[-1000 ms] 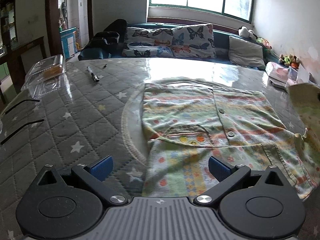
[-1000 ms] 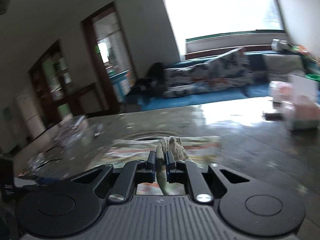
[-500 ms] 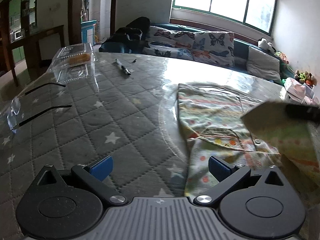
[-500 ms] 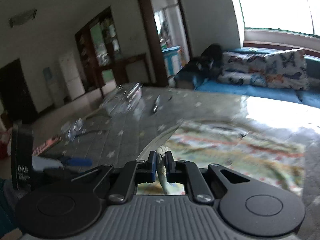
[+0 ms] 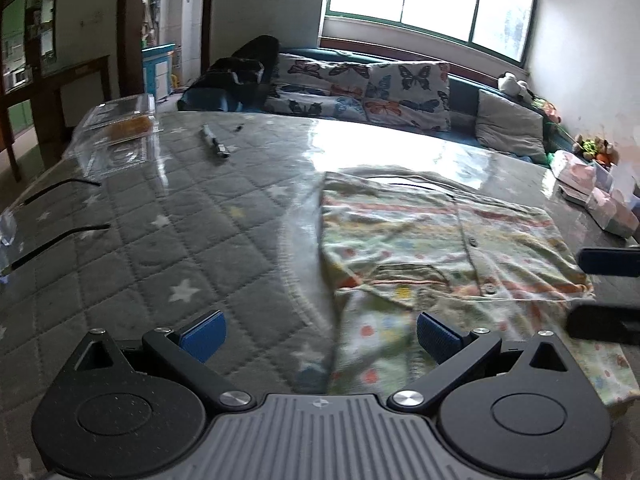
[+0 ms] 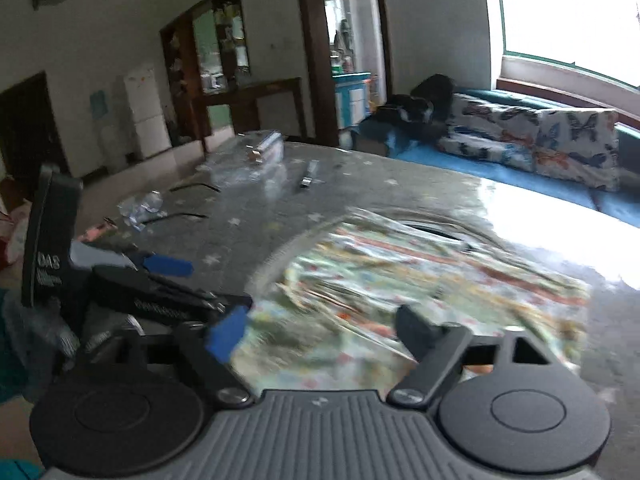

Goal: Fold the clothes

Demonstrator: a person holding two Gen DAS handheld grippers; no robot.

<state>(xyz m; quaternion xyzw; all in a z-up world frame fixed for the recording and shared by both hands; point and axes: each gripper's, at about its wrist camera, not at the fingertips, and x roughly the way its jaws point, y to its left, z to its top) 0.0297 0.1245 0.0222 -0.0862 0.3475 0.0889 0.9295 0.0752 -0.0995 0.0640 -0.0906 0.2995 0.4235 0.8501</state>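
Quilted table (image 5: 168, 240) bears folded shirt (image 5: 420, 240); left gripper (image 5: 318, 334) and right gripper (image 6: 320, 332) both gape wide, empty.

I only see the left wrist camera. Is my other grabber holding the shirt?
Observer: No. The right wrist camera shows the right gripper open, with no cloth between its fingers. The shirt lies on the table in front of it.
Operator: What's over on that side of the room?
Observer: A white fridge stands against the far wall, outside your view.
Operator: Anything next to it?
Observer: A dark doorway, just left of the fridge.
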